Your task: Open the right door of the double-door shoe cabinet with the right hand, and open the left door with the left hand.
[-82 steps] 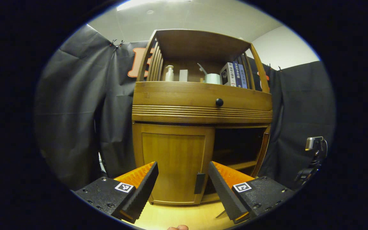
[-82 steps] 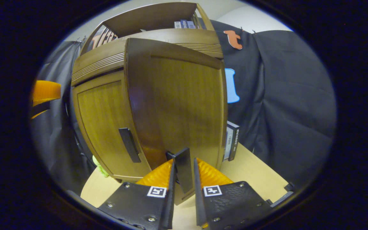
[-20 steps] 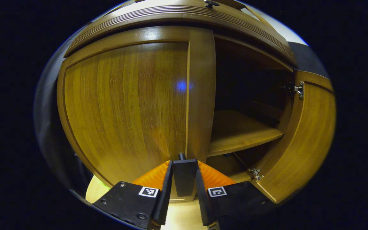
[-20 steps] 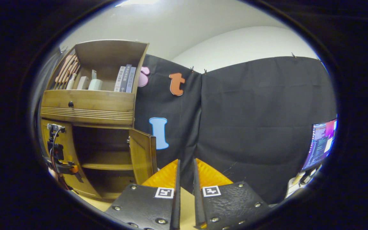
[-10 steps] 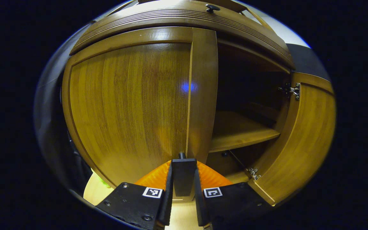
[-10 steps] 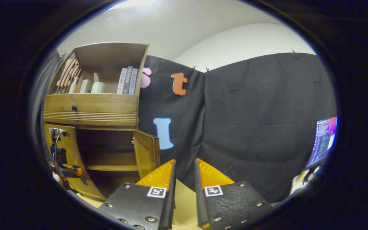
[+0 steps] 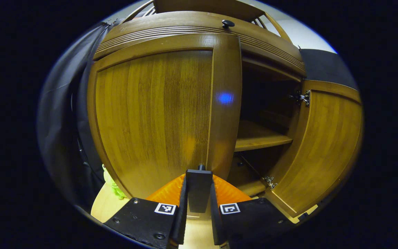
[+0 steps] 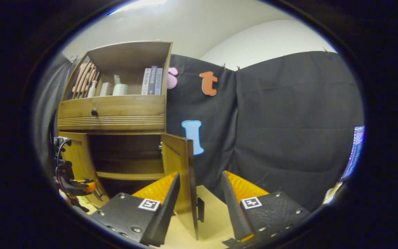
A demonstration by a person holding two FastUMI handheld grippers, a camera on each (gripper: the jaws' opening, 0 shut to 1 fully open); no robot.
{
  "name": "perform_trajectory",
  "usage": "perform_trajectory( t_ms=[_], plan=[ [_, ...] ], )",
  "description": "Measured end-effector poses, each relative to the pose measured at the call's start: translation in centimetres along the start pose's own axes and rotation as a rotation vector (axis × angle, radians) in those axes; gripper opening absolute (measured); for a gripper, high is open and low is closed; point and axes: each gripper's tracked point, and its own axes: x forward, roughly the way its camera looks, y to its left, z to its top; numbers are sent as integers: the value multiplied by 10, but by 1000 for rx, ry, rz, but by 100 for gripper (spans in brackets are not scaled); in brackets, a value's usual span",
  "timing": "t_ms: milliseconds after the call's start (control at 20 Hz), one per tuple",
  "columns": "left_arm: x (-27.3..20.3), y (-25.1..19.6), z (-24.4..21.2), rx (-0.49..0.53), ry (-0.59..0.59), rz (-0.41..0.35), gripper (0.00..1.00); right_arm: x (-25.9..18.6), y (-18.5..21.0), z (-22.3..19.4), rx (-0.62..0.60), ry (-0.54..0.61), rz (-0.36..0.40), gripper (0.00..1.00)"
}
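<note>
one door of two is done: the right door stands swung wide, just ahead of the right gripper, whose fingers are spread and hold nothing. the left door is barely ajar; the left gripper is clamped on its handle, so the pull remains. the right gripper view adds the shelf books; the left gripper view adds a hinge.

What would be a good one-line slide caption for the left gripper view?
Left tongs shut on the left door's handle, with the right door already swung open, exposing the inner shelf.
</note>
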Motion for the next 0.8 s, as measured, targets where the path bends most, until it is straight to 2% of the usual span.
perform_trajectory(
  t_ms=[100,300,350,450,650,700,750,800],
  plan=[
    [-10,3,-2,-4,-3,5,32,2,15,-3,-7,8,45,82],
    [-31,10,-6,-9,-7,9,33,5,36,-3,-28,10,106,82],
    [-35,12,-8,-13,-7,14,33,7,41,-4,-26,11,122,85],
    [-44,16,-10,-18,-8,23,35,9,51,-5,-21,16,153,82],
    [-56,22,-17,-37,-10,31,30,12,73,-8,-19,25,217,82],
    [-59,24,-17,-44,-11,38,35,13,79,-10,-19,30,233,82],
    [-63,26,-19,-50,-13,45,33,14,86,-12,-19,34,249,82],
    [-67,29,-19,-54,-15,53,35,13,91,-14,-19,38,266,85]
  ],
)
